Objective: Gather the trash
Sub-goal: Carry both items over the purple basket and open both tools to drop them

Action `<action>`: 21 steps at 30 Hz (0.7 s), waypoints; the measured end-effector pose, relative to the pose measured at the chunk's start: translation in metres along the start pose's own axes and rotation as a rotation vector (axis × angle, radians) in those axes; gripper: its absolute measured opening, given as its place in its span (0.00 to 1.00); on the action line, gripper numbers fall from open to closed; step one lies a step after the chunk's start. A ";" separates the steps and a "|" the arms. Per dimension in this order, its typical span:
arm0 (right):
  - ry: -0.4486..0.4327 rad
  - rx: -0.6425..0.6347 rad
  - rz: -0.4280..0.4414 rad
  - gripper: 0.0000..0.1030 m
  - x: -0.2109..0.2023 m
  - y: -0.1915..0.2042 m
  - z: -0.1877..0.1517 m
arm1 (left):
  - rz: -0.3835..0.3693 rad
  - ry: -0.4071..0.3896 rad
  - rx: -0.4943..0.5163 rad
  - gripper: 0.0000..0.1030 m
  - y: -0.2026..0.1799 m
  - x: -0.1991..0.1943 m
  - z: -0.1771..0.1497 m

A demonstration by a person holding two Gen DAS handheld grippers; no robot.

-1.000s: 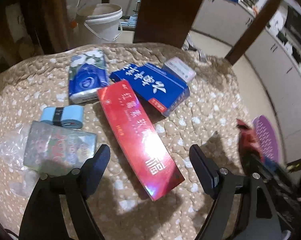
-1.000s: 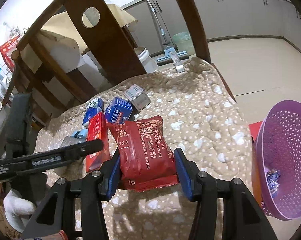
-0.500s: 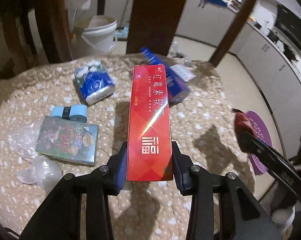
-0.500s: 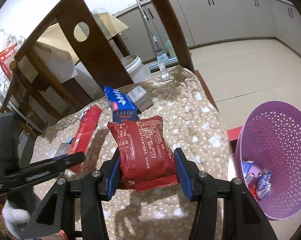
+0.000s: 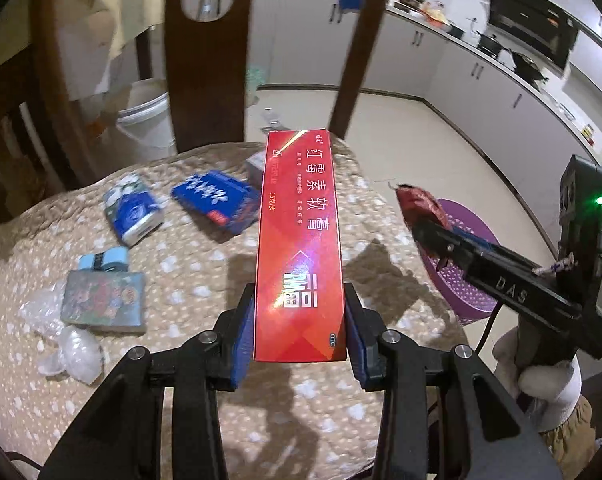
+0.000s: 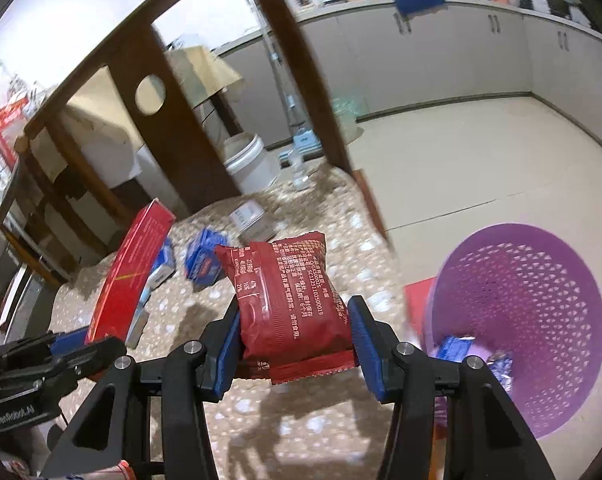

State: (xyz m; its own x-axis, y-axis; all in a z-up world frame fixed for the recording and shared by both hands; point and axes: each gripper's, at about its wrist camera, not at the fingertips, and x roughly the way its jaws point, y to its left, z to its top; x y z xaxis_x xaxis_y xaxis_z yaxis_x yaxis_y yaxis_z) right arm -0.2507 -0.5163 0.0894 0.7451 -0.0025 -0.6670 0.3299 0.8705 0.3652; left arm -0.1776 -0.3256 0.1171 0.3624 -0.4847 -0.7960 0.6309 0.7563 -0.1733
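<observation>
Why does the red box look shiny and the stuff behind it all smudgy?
In the left wrist view, room light glares off the glossy red box, while the blue packs smear with motion blur. In the right wrist view, the red snack bag is sharp, the chair blurred and bent by the lens.

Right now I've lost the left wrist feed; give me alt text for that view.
The left gripper clamps a long red box lifted above a quilted beige table cover. The right gripper holds a red packet over a purple basket; blue boxes remain.
</observation>
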 end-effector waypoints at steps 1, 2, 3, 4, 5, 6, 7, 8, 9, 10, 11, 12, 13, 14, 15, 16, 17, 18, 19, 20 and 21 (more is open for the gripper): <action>-0.007 0.013 -0.009 0.53 -0.003 -0.006 0.001 | -0.005 0.004 0.010 0.37 -0.005 0.002 0.001; -0.012 0.025 -0.018 0.53 -0.006 -0.013 0.002 | -0.008 0.007 0.017 0.37 -0.010 0.004 0.002; -0.017 0.041 -0.029 0.53 -0.009 -0.021 0.003 | -0.013 0.010 0.026 0.37 -0.015 0.007 0.003; -0.021 0.058 -0.040 0.53 -0.012 -0.028 0.004 | -0.020 0.012 0.037 0.37 -0.020 0.010 0.004; -0.025 0.075 -0.050 0.53 -0.015 -0.036 0.005 | -0.027 0.014 0.049 0.37 -0.026 0.013 0.006; -0.030 0.093 -0.064 0.53 -0.018 -0.045 0.005 | -0.034 0.016 0.059 0.37 -0.032 0.015 0.007; -0.037 0.106 -0.084 0.53 -0.022 -0.052 0.005 | -0.041 0.017 0.067 0.37 -0.038 0.016 0.008; -0.044 0.114 -0.109 0.53 -0.026 -0.060 0.005 | -0.052 0.020 0.075 0.37 -0.044 0.019 0.011; -0.053 0.123 -0.142 0.53 -0.032 -0.069 0.005 | -0.060 0.022 0.080 0.37 -0.048 0.021 0.012; -0.058 0.129 -0.161 0.53 -0.035 -0.074 0.004 | -0.075 0.027 0.088 0.37 -0.055 0.024 0.015; -0.064 0.140 -0.181 0.53 -0.039 -0.082 0.004 | -0.093 0.032 0.094 0.37 -0.062 0.028 0.017; -0.070 0.154 -0.196 0.53 -0.043 -0.090 0.003 | -0.105 0.035 0.098 0.37 -0.066 0.031 0.019; -0.074 0.170 -0.210 0.53 -0.047 -0.099 0.002 | -0.123 0.041 0.105 0.37 -0.074 0.036 0.021; -0.077 0.186 -0.222 0.53 -0.050 -0.105 0.002 | -0.139 0.048 0.112 0.37 -0.082 0.040 0.023; -0.080 0.206 -0.233 0.53 -0.053 -0.115 0.000 | -0.149 0.052 0.118 0.37 -0.087 0.043 0.024; -0.080 0.227 -0.240 0.53 -0.055 -0.123 -0.001 | -0.165 0.058 0.126 0.37 -0.096 0.048 0.026; -0.081 0.245 -0.246 0.53 -0.057 -0.130 -0.003 | -0.178 0.062 0.133 0.37 -0.104 0.052 0.027; -0.080 0.269 -0.252 0.53 -0.059 -0.140 -0.004 | -0.188 0.067 0.143 0.37 -0.113 0.055 0.030; -0.080 0.282 -0.253 0.53 -0.059 -0.144 -0.005 | -0.197 0.069 0.158 0.37 -0.123 0.059 0.031; -0.078 0.299 -0.255 0.53 -0.059 -0.151 -0.006 | -0.205 0.070 0.172 0.37 -0.131 0.063 0.032; -0.076 0.309 -0.258 0.53 -0.059 -0.155 -0.006 | -0.211 0.073 0.183 0.37 -0.139 0.067 0.034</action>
State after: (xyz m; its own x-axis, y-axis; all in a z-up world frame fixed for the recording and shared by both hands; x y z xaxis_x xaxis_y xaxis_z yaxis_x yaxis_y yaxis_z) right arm -0.3495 -0.6477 0.0683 0.6523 -0.2477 -0.7163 0.6613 0.6478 0.3782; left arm -0.2179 -0.4775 0.1075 0.1636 -0.5850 -0.7943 0.8028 0.5470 -0.2375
